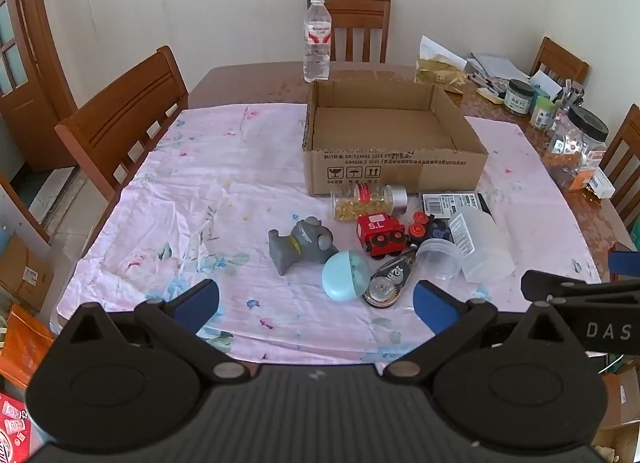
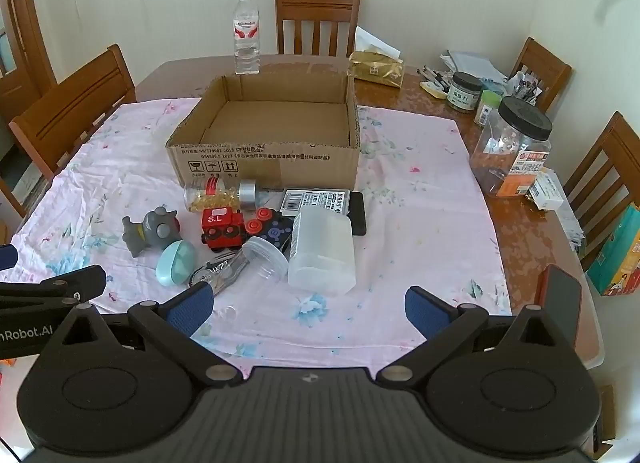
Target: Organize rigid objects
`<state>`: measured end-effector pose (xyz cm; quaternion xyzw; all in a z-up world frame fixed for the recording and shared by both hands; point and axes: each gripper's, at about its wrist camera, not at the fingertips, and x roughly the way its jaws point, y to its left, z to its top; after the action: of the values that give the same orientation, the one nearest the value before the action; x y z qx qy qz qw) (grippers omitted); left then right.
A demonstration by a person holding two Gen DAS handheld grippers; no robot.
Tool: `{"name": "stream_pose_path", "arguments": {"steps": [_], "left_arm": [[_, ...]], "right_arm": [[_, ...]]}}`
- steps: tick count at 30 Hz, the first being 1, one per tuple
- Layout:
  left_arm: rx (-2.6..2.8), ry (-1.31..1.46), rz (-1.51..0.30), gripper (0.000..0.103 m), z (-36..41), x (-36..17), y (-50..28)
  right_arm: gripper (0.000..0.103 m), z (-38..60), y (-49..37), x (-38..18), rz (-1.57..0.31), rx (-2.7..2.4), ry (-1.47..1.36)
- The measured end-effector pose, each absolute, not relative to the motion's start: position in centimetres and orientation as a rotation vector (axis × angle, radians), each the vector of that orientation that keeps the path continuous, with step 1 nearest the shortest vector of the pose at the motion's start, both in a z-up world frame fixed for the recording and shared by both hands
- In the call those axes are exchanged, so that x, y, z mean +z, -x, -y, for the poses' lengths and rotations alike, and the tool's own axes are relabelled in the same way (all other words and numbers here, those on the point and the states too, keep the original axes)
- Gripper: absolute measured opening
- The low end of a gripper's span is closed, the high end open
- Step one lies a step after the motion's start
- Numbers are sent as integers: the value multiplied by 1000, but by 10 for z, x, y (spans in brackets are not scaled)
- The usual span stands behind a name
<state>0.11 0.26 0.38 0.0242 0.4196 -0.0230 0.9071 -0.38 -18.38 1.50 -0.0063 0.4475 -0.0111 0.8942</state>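
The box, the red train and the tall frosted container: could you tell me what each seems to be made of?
Box: brown corrugated cardboard, matte, with printed marks and wavy cut edges. Red train: probably painted wood or hard plastic, glossy; the look leaves it open. Frosted container: translucent plastic, cloudy and semi-matte, lying on its side.

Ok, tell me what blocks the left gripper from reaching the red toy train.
The blue egg-shaped case and the tape dispenser lie on the cloth between the left gripper and the red toy train. A clear jar lies to its right. The jaws are open and empty.
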Motion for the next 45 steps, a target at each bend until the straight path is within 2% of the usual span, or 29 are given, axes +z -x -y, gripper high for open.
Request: {"name": "stream_pose_path", "arguments": {"steps": [45], "left_arm": [[-31,-49,-847,102,5,15,-2]], "right_arm": [[103,190,-1,18,-907,-2,22]]}}
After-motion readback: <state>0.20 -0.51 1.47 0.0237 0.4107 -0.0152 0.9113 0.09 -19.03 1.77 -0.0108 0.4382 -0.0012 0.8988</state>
